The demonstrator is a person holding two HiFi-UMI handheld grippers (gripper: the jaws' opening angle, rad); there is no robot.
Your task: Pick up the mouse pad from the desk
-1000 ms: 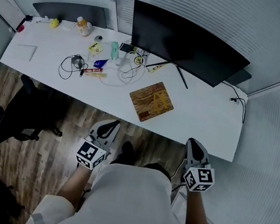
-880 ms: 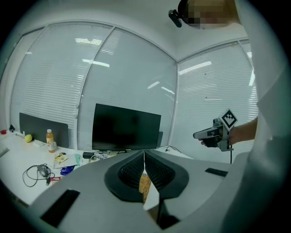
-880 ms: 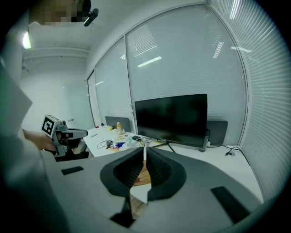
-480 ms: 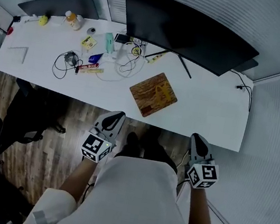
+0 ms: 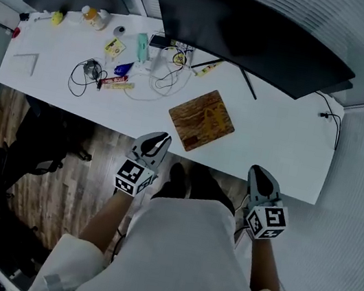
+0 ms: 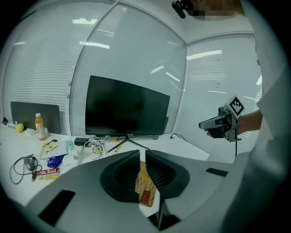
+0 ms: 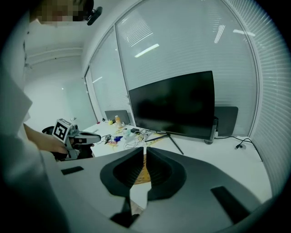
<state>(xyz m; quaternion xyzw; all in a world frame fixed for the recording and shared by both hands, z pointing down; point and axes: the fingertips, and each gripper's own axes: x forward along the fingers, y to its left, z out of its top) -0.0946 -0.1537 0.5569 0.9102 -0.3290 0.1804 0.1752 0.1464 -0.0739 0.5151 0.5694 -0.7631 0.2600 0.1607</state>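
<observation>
The mouse pad [image 5: 200, 119] is a brown, wood-patterned rectangle with a yellow logo, lying flat near the front edge of the white desk [image 5: 272, 147]. My left gripper [image 5: 161, 138] is shut and empty, its tips at the desk's front edge just left of the pad. My right gripper [image 5: 259, 172] hovers before the edge to the pad's right, jaws together with nothing in them. The left gripper view shows the pad [image 6: 146, 186] through the slit of the left gripper [image 6: 142, 152]. In the right gripper view the pad [image 7: 140, 173] lies behind the right gripper [image 7: 145, 149].
A large dark monitor [image 5: 250, 35] stands behind the pad on a thin-legged stand. Cables [image 5: 86, 76], snack packets, a small bottle [image 5: 93, 16] and a white sheet [image 5: 25, 63] clutter the desk's left half. A black chair [image 5: 36, 143] stands on the wooden floor at left.
Both grippers have moved forward and lower towards the desk's front edge, the left one reaching it. The pad has not moved on the desk.
</observation>
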